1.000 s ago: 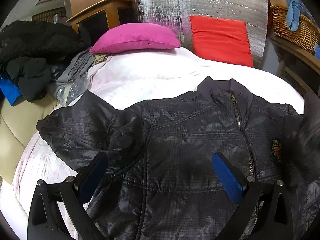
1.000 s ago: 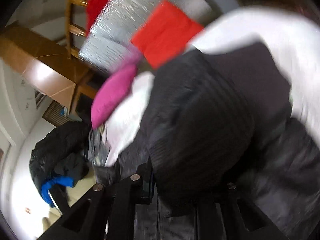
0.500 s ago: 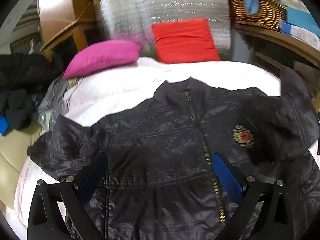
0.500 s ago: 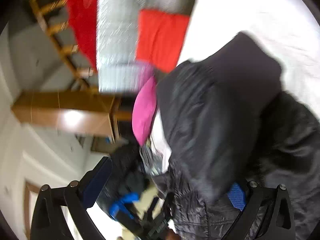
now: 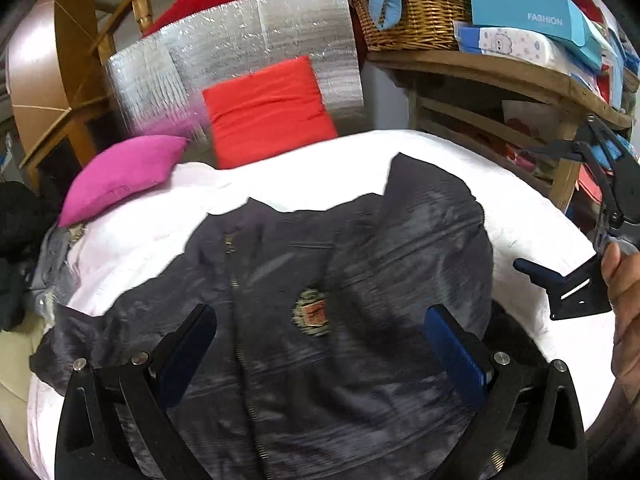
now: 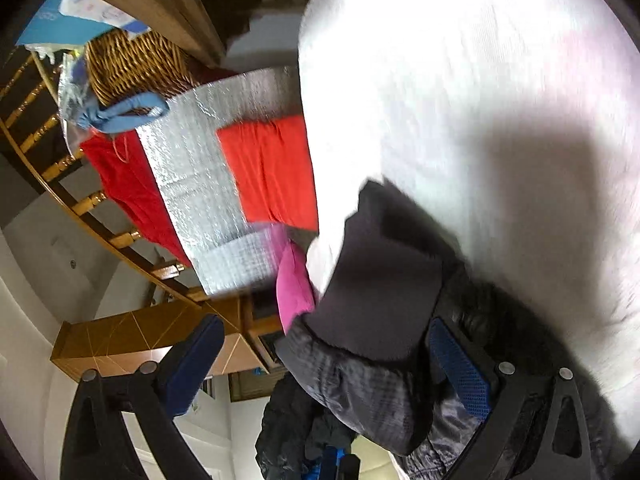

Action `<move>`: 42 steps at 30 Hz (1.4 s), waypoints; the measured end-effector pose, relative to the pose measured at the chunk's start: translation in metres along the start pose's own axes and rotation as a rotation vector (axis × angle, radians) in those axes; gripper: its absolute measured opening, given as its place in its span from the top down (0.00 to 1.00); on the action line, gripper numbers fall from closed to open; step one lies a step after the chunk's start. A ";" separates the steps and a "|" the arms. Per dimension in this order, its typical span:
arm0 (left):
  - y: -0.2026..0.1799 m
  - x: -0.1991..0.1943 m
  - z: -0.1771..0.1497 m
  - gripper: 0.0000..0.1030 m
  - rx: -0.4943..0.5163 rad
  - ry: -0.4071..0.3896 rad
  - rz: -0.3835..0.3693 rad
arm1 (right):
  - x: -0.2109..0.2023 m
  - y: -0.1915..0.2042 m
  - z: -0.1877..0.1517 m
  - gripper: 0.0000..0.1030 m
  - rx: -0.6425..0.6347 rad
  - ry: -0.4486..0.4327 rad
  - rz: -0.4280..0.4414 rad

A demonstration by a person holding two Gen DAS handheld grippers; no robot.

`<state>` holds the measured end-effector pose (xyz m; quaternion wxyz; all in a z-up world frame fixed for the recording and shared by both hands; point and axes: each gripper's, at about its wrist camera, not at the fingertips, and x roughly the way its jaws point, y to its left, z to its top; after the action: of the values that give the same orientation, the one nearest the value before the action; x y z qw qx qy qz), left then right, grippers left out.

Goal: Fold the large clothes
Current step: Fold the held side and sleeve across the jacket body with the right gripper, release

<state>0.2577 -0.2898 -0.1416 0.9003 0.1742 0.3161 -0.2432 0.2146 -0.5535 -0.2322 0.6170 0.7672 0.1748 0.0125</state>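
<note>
Two hand-held grippers hover over the jacket (image 5: 360, 280), both with jaws apart and gripping nothing. Nearest, the left hand-held gripper (image 5: 320, 344) hangs above the jacket's crest (image 5: 312, 314). The right hand-held gripper (image 6: 324, 364) has just been opening, jaws empty beside the sleeve (image 6: 380, 292), probably released to lie folded inward. That jacket lies zipped, front up, on the bed (image 5: 400, 148); pillows (image 5: 124, 172) sit beyond it.

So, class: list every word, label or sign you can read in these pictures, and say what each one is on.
"FASHION": on the blue box on the shelf.
Jacket badge: too blurred to read.
White patterned box under the blue one: a cartoon print, no readable words.
Nothing readable in the right wrist view.
</note>
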 end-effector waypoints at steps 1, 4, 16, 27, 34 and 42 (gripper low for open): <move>-0.002 0.002 0.001 0.00 -0.003 0.006 -0.001 | -0.010 0.002 0.007 0.00 0.006 -0.012 0.003; -0.009 0.014 0.000 0.00 -0.015 0.050 -0.016 | -0.029 0.000 0.022 0.00 0.029 -0.042 0.019; -0.020 0.037 0.004 0.89 -0.064 0.116 -0.141 | -0.026 -0.004 0.046 0.00 0.013 0.001 -0.068; 0.113 0.059 -0.026 0.98 -0.270 0.203 0.112 | 0.012 0.004 0.037 0.11 -0.081 0.072 -0.146; 0.083 0.018 -0.023 0.50 -0.091 0.101 -0.004 | 0.041 0.001 0.026 0.40 -0.155 0.119 -0.245; -0.009 0.005 -0.023 0.11 0.125 -0.010 -0.136 | 0.033 0.008 0.033 0.43 -0.180 0.071 -0.231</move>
<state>0.2451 -0.2879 -0.1627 0.8706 0.2072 0.3071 -0.3238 0.2552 -0.5772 -0.2386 0.6740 0.6826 0.2819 -0.0158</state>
